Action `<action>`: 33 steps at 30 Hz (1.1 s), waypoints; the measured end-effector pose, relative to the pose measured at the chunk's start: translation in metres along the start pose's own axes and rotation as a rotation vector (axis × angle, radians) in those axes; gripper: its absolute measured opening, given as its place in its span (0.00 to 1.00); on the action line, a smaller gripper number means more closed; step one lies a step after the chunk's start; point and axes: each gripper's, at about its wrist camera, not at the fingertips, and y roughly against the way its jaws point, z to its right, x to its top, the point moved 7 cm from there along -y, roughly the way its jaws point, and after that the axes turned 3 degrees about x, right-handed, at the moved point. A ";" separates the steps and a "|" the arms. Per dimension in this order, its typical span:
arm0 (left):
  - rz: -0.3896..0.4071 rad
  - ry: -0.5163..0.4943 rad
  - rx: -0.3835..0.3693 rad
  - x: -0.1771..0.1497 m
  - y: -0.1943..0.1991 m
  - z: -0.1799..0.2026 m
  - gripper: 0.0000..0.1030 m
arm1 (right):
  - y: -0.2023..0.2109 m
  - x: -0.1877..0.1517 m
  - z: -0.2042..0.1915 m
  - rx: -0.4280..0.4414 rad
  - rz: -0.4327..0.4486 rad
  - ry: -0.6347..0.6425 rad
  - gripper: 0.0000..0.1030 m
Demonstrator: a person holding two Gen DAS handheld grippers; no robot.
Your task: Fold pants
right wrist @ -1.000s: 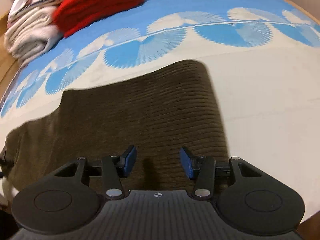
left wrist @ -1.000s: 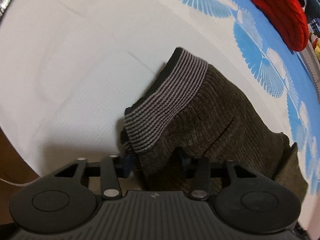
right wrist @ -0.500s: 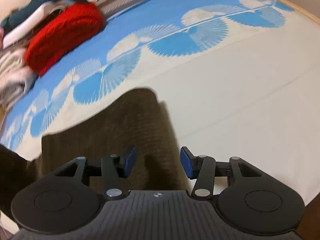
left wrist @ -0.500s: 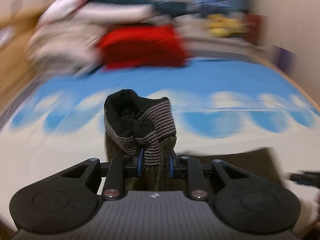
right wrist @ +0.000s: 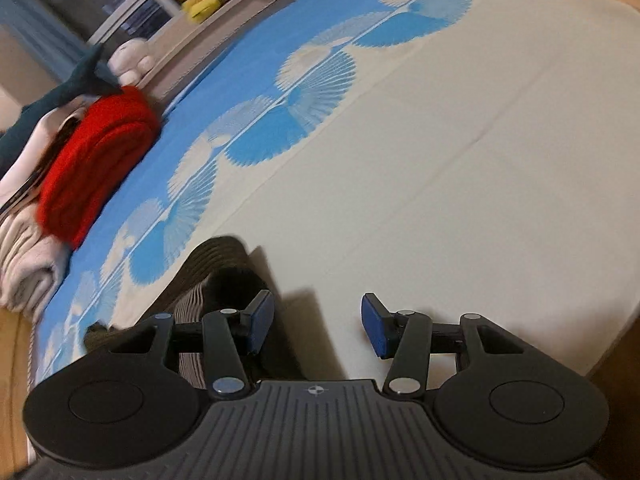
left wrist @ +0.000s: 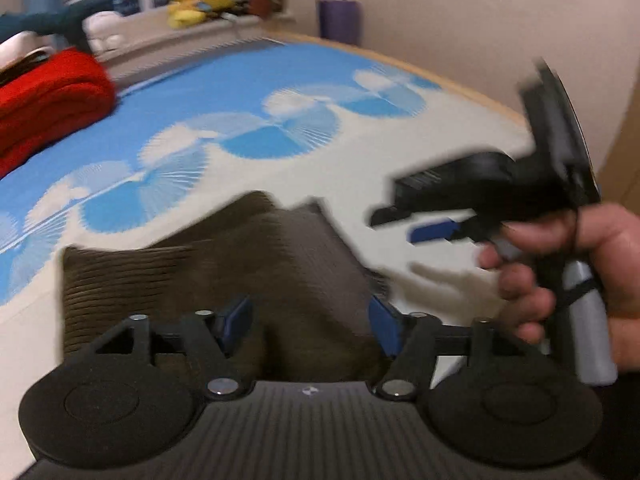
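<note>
The brown corduroy pants lie folded over on the bed's white and blue cover. In the left wrist view my left gripper hovers just above them. Its jaws are opening, with the cloth below the blue pads and neither pad pressing on it. To the right, a hand holds my right gripper beside the pants. In the right wrist view the right gripper is open over bare white sheet. The pants, with their striped waistband, sit at its left finger.
A folded red knit and a stack of pale folded clothes lie at the far left of the bed. Yellow plush toys sit on a sill behind. A purple cylinder stands by the wall. White sheet stretches away right of the pants.
My left gripper carried the striped waistband end across to the right, laid it on the pants and let go as its jaws widened. My right gripper slid right, off the pants onto the sheet.
</note>
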 end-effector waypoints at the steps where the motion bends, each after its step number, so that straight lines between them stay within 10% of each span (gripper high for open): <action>1: 0.003 0.012 0.017 -0.003 0.005 -0.019 0.68 | -0.003 -0.003 -0.004 0.023 -0.020 0.018 0.50; 7: -0.078 0.039 0.069 -0.043 0.014 -0.122 0.30 | -0.019 -0.016 -0.030 0.084 -0.099 0.062 0.57; 10: -0.197 -0.005 -0.007 -0.089 -0.003 -0.133 0.31 | -0.024 -0.018 -0.037 0.045 -0.096 0.082 0.58; 19: -0.073 -0.050 0.037 -0.113 -0.003 -0.126 0.32 | 0.004 -0.007 -0.059 0.041 0.085 0.133 0.59; 25: -0.074 -0.030 0.002 -0.117 0.002 -0.127 0.33 | -0.028 -0.040 -0.078 0.055 -0.097 0.273 0.62; 28: -0.074 -0.030 -0.002 -0.117 0.004 -0.128 0.33 | -0.027 -0.042 -0.092 0.039 -0.064 0.396 0.34; 29: -0.068 -0.023 -0.009 -0.116 0.005 -0.128 0.33 | -0.023 -0.041 -0.096 0.030 -0.033 0.430 0.08; 33: -0.034 0.026 -0.029 -0.110 0.010 -0.130 0.33 | 0.016 -0.028 -0.118 0.122 0.150 0.517 0.08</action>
